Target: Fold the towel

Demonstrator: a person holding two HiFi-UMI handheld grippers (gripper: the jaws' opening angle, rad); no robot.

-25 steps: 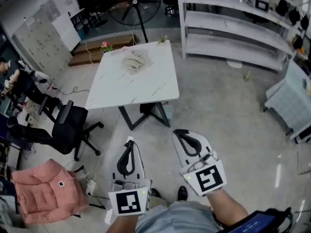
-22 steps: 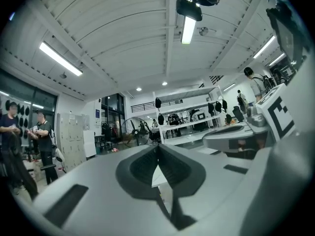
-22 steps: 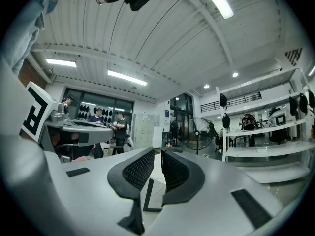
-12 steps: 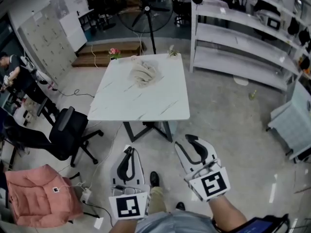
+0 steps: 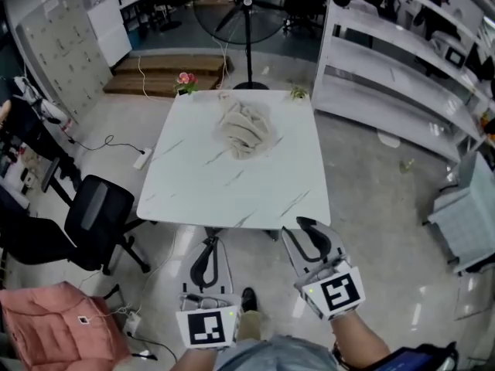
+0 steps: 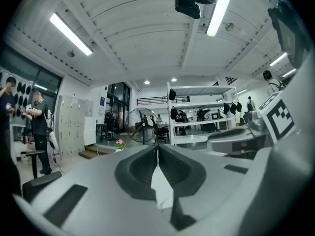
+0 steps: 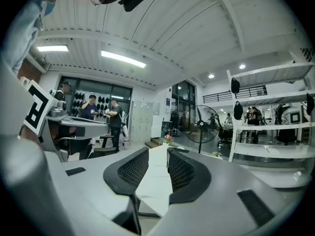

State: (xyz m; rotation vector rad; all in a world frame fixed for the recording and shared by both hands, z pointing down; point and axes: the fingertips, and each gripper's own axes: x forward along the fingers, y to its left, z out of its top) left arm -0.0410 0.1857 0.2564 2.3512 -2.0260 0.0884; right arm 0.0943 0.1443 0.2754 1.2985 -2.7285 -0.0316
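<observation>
On the far half of the white marble-patterned desk [image 5: 232, 195], the crumpled beige towel [image 5: 246, 130] is lying in a heap, well apart from both tools. The left tool [image 5: 208, 242] is hovering pinched shut and empty. The right tool [image 5: 306, 223] is holding nothing, its jaws standing partly apart after just closing a little. Pinching the heap blindly is risking several layers at once, bunching it; a shut tool is only shoving it.

The towel [image 5: 246, 130] lies on the table [image 5: 220, 195] toward its far edge, fan [image 5: 247, 10] behind, shelves [image 5: 394, 76] at right.
</observation>
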